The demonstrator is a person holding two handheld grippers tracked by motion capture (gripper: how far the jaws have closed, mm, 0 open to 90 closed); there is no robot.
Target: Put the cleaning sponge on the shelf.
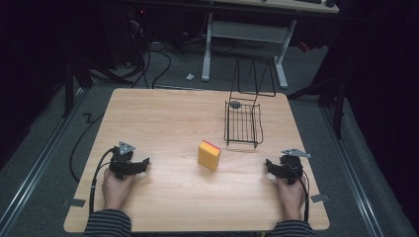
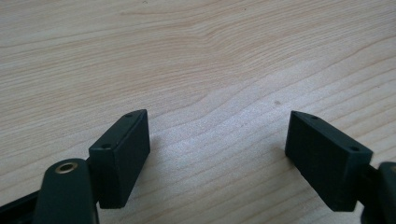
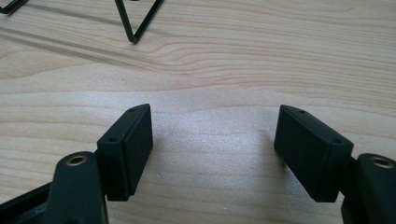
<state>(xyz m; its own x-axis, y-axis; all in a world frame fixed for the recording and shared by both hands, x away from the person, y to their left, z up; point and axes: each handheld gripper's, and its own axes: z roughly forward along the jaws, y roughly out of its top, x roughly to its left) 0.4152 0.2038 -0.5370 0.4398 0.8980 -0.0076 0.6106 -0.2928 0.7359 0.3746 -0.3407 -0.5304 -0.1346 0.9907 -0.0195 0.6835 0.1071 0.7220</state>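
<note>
High view: yellow sponge (image 1: 209, 155) standing mid-surface (image 1: 163, 118), between left gripper (image 1: 143, 164) and right gripper (image 1: 269, 164), well apart from both; black wire basket (image 1: 243, 123) (handle raised) just beyond. Left gripper view: fingers (image 2: 122, 156) spread wide, gripping nothing. Right gripper view: fingers (image 3: 127, 149) likewise parted, bare wood between.

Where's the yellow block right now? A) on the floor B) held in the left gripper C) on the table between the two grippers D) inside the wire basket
C: in the high view the yellow block sits on the table, apart from the wire basket, with the left gripper and right gripper open and empty on either side.
</note>
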